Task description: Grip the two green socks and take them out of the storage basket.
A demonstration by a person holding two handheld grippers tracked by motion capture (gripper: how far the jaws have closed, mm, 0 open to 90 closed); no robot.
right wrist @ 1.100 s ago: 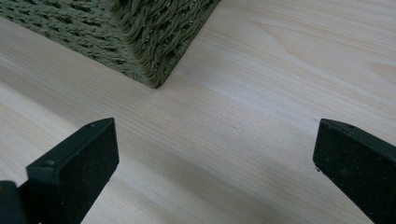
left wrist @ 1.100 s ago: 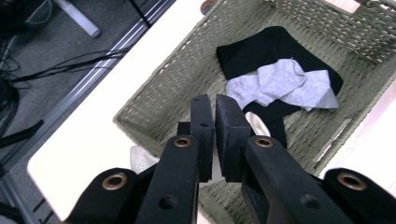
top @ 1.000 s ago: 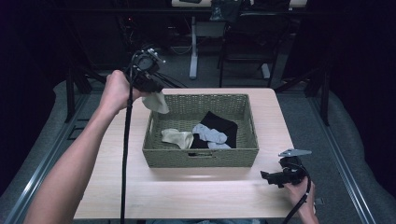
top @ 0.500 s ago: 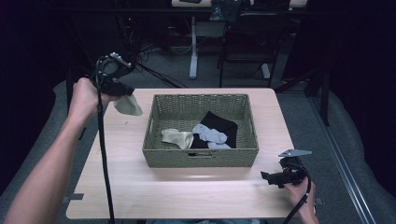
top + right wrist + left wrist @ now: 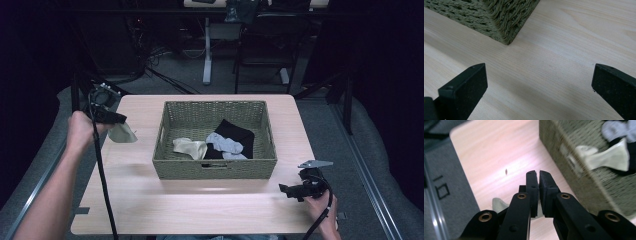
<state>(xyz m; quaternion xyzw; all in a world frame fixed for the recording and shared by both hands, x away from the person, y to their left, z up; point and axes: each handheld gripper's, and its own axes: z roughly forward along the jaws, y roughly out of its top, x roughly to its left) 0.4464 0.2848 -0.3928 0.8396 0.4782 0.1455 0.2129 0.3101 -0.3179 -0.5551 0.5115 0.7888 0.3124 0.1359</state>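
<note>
Carried out of the woven olive-green wicker basket [image 5: 215, 167] and off to the left of the high view: the pale cream sock [image 5: 122, 134], a second ago dangling over the basket's upper left corner, now hanging low over the bare light wooden table [image 5: 200, 210] at mid-left of the frame. Left claw [image 5: 116, 119] pressed together on the sock's top edge, fabric drooping beneath; in the left gripper view, jaws almost meeting, a scrap of cream cloth peeking out at lower left under them. Lower than before and well clear of the basket wall, so probably about to be laid on the table there. Remaining inside the basket: another cream sock [image 5: 189, 148], a light grey sock [image 5: 225, 144] and a black garment [image 5: 236, 133]. Right claw [image 5: 286, 190] unmoved at lower right, spread wide and empty, resting on the table near the basket's near corner.
</note>
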